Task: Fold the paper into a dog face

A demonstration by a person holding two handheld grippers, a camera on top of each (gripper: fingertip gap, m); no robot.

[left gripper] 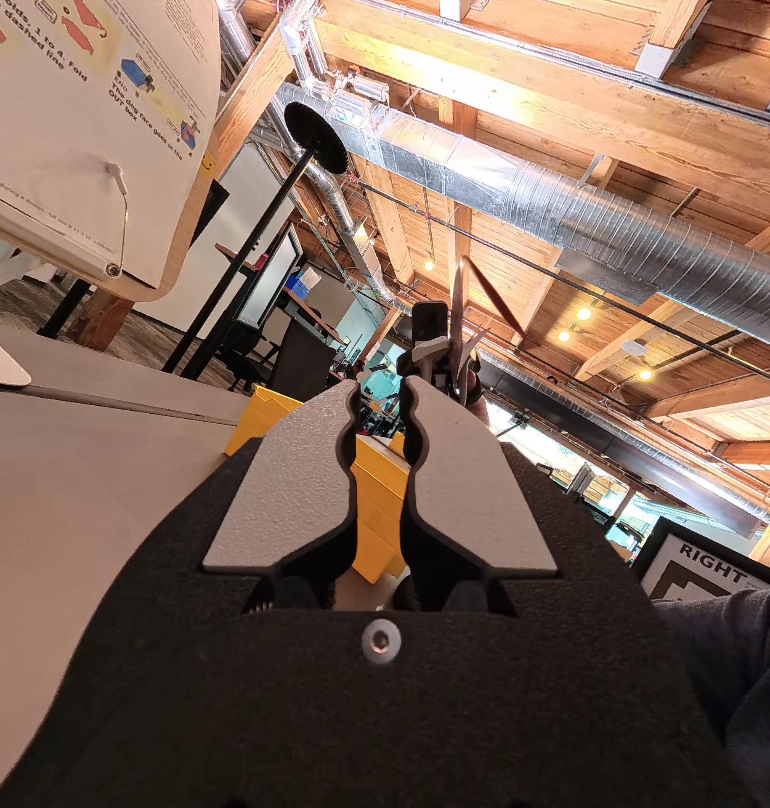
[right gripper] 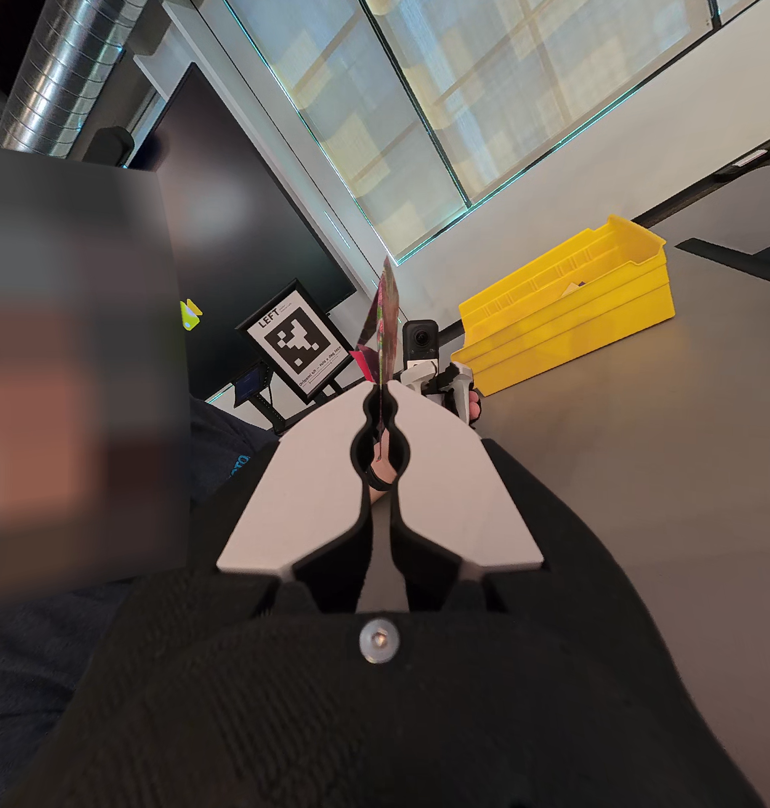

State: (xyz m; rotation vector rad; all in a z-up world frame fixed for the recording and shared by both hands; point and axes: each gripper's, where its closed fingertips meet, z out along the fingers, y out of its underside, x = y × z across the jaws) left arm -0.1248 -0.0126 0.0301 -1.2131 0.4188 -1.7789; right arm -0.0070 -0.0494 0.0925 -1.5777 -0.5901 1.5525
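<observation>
The right gripper (right gripper: 381, 387), tilted upward over the grey table (right gripper: 637, 481), has its jaws closed on the lower edge of the paper (right gripper: 386, 323), a multicoloured patterned sheet that stands edge-on above the fingertips, held in the air clear of the table. The left gripper (left gripper: 379, 384), likewise angled upward toward the timber ceiling (left gripper: 549, 131), has its jaws parted by a narrow gap with nothing between them. Just beyond the paper in the right wrist view, the left gripper appears again, facing the camera, with part of the hand (right gripper: 474, 409) that holds it showing. In the left wrist view the paper is seen nearly edge-on and blurred, so its folds cannot be made out. Farther off, a yellow bin (right gripper: 567, 323) rests on the table, with what may be a folded scrap inside it. A framed marker card (right gripper: 298, 341) stands beyond the grippers, before a dark monitor (right gripper: 243, 240).
</observation>
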